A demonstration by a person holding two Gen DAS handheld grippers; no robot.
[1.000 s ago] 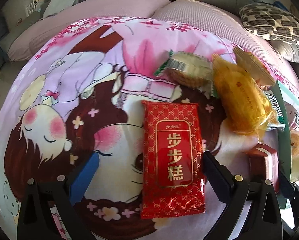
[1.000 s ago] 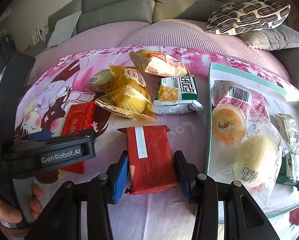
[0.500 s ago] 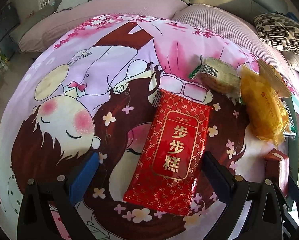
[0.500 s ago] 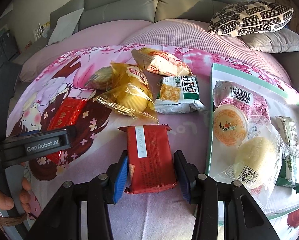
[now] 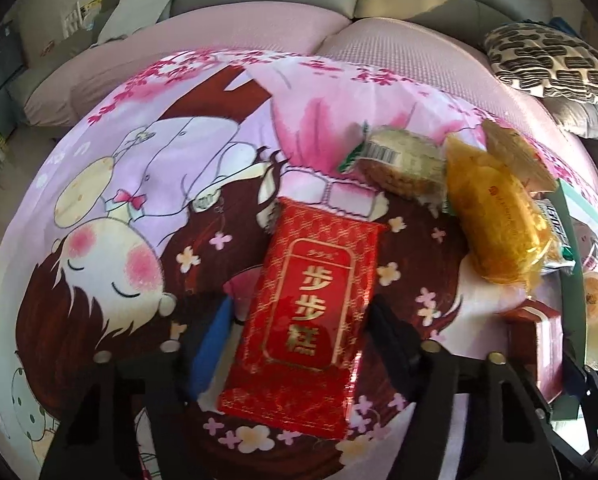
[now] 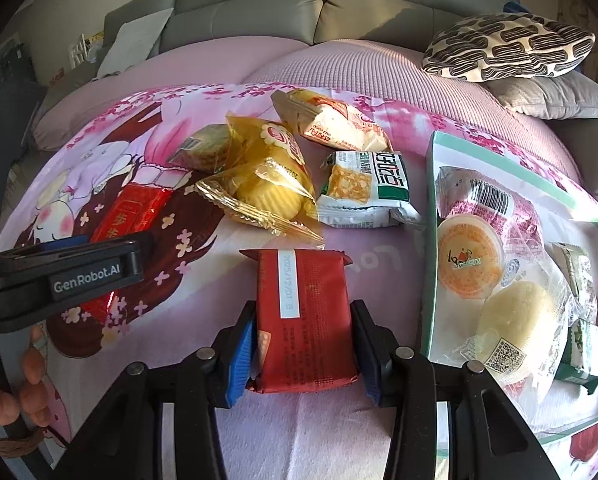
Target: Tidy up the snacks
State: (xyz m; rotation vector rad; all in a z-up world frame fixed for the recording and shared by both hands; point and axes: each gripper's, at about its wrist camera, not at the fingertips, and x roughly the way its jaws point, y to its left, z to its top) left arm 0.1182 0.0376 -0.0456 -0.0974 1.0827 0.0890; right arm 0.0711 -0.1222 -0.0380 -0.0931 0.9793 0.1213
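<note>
The left claw [image 5: 299, 328] is closing around the long red packet [image 5: 307, 320], which lies between its jaws on the blanket [image 5: 139, 168], long axis running 12 to 6. The right claw [image 6: 303, 344] pinches a red bar [image 6: 305, 320]; the tray [image 6: 431, 240] lies at 3 o'clock.

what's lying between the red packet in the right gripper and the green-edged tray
Nothing: in the right wrist view only bare pink cloth separates the red packet, clamped in the right gripper, from the tray.

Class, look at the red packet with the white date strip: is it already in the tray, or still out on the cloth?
Out. The red packet lies on the cloth, left of the tray, with the right gripper shut on it.
</note>
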